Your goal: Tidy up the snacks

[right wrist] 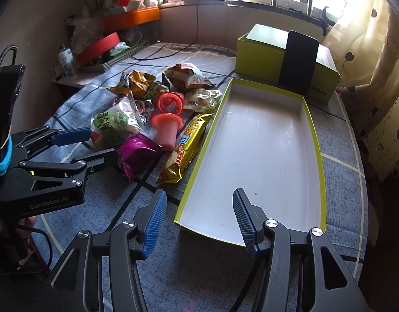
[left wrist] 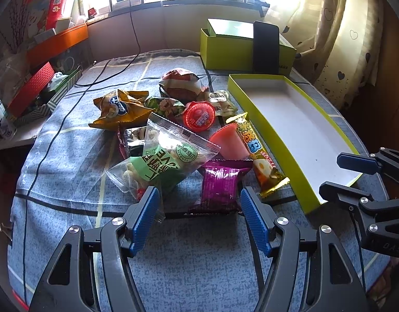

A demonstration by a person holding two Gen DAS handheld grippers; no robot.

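A heap of snacks lies on the blue checked cloth: a magenta packet (left wrist: 220, 187), a clear bag with a green label (left wrist: 160, 161), a pink jelly cup on its side (left wrist: 229, 143), a red-lidded cup (left wrist: 199, 115), a long gold bar (left wrist: 259, 153) and an orange chip bag (left wrist: 120, 109). To their right sits an empty green-rimmed tray (right wrist: 314, 135). My left gripper (left wrist: 199, 195) stands open just short of the magenta packet, holding nothing. Over the tray's near end my right gripper (right wrist: 199, 197) is open and empty too.
A closed green box (right wrist: 261, 57) with a dark phone (right wrist: 298, 62) leaning on it stands behind the tray. Boxes and a bottle (right wrist: 65, 59) crowd the far left edge. A black cable (left wrist: 53, 135) runs across the cloth. A curtain hangs at the right.
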